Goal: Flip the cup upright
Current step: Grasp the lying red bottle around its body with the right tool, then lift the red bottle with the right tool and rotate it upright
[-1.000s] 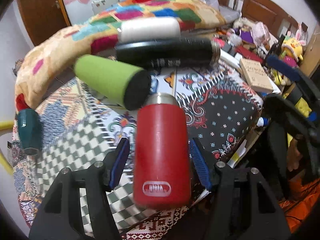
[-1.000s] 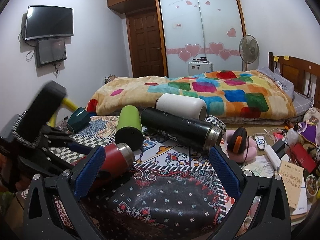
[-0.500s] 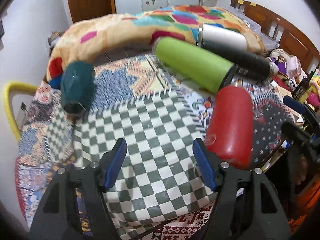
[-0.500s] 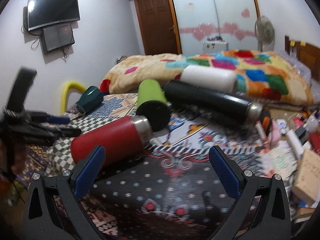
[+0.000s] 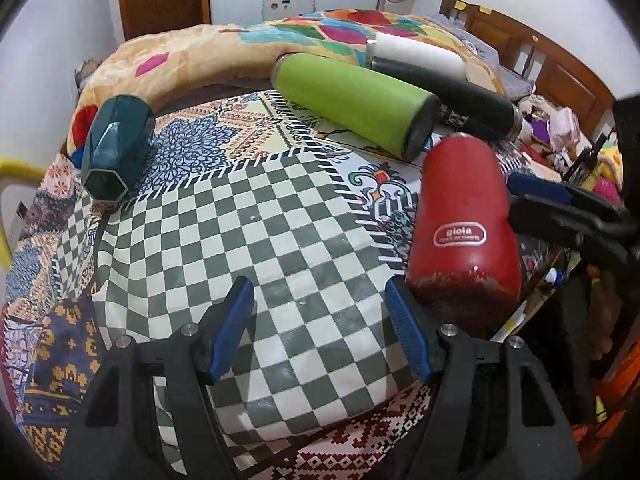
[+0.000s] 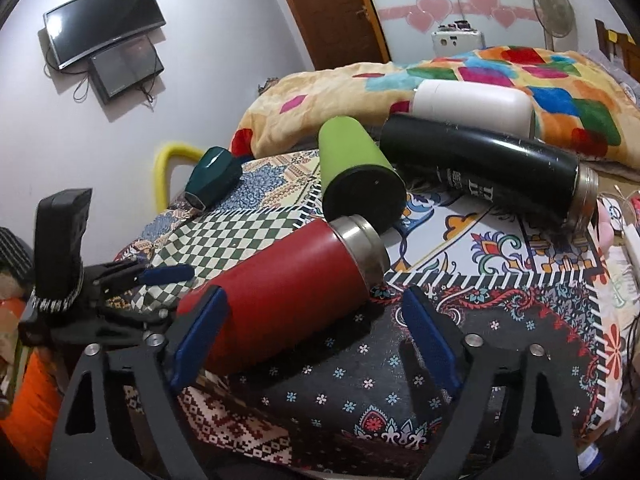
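Note:
A red flask (image 5: 462, 216) lies on its side on the patterned cloth, steel neck pointing away; it also shows in the right wrist view (image 6: 288, 288). My left gripper (image 5: 322, 332) is open and empty over the checkered patch, the flask just outside its right finger. My right gripper (image 6: 316, 336) is open, its jaws to either side of the red flask's body without closing on it. A green flask (image 5: 356, 106), a black flask (image 5: 448, 94), a white flask (image 5: 416, 54) and a dark teal cup (image 5: 114, 148) also lie on their sides.
A colourful quilt (image 5: 224, 48) is bunched along the table's far edge. A yellow chair back (image 6: 176, 160) stands at the left. Clutter and toys (image 5: 568, 136) sit beyond the table's right edge. The other gripper (image 6: 120, 280) shows left of the red flask.
My left gripper has swung left off the red flask, which now lies outside its right finger. My right gripper has moved in and now straddles the flask.

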### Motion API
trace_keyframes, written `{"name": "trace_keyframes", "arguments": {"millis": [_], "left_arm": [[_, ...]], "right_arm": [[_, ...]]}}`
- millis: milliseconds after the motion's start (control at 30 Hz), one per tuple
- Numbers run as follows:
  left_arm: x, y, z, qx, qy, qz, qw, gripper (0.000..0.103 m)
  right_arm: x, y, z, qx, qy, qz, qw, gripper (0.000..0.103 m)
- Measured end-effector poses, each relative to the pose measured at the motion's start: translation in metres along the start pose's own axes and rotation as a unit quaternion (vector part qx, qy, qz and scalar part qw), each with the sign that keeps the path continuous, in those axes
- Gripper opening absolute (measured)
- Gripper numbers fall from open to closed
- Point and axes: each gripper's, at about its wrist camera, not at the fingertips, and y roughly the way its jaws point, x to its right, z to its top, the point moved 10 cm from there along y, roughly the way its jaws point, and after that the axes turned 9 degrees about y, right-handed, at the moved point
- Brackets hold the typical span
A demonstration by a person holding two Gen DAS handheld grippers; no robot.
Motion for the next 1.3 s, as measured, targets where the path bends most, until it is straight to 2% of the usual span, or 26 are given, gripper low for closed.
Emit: {"name": "trace_keyframes", "arguments": {"millis": [67, 267, 467, 600, 667, 867, 1033, 1167, 1233, 1300], "left_arm": [[0.004, -0.002, 0.001, 0.007, 0.005, 0.01, 0.9999, 0.068], [0.021, -0.006, 0.005, 0.021, 0.006, -0.016, 0.9996, 0.068], [0.052, -0.007, 0.015, 0.038, 0.023, -0.046, 0.998, 0.068], [0.068, 0.001, 0.018, 0.043, 0.024, -0.055, 0.9973, 0.068], [0.07, 0.004, 0.019, 0.044, 0.021, -0.06, 0.997, 0.068], [0.047, -0.002, 0.02, 0.057, 0.006, -0.017, 0.9982, 0.068], [0.014, -0.017, 0.017, 0.072, -0.022, 0.039, 0.9964, 0.068], [0.0, -0.029, 0.013, 0.086, -0.038, 0.055, 0.9941, 0.068], [-0.003, -0.033, 0.013, 0.091, -0.042, 0.058, 0.9933, 0.068], [-0.005, -0.038, 0.013, 0.097, -0.045, 0.062, 0.9923, 0.068]], "right_arm": [[0.003, 0.0, 0.0, -0.004, 0.013, 0.007, 1.0, 0.086], [-0.001, 0.002, 0.003, -0.027, 0.03, 0.028, 0.999, 0.086], [-0.001, 0.008, 0.006, -0.045, -0.02, -0.009, 0.999, 0.082], [0.006, 0.013, 0.004, -0.077, -0.031, -0.018, 0.996, 0.082], [0.009, 0.019, 0.004, -0.094, -0.046, -0.029, 0.994, 0.079], [0.01, 0.031, 0.006, -0.141, -0.084, -0.041, 0.986, 0.076], [0.006, 0.041, 0.004, -0.176, -0.112, -0.046, 0.977, 0.076], [0.002, 0.043, 0.004, -0.191, -0.124, -0.043, 0.973, 0.068], [-0.002, 0.038, 0.005, -0.184, -0.121, -0.03, 0.975, 0.061], [-0.004, 0.033, 0.007, -0.177, -0.115, -0.02, 0.977, 0.06]]}}
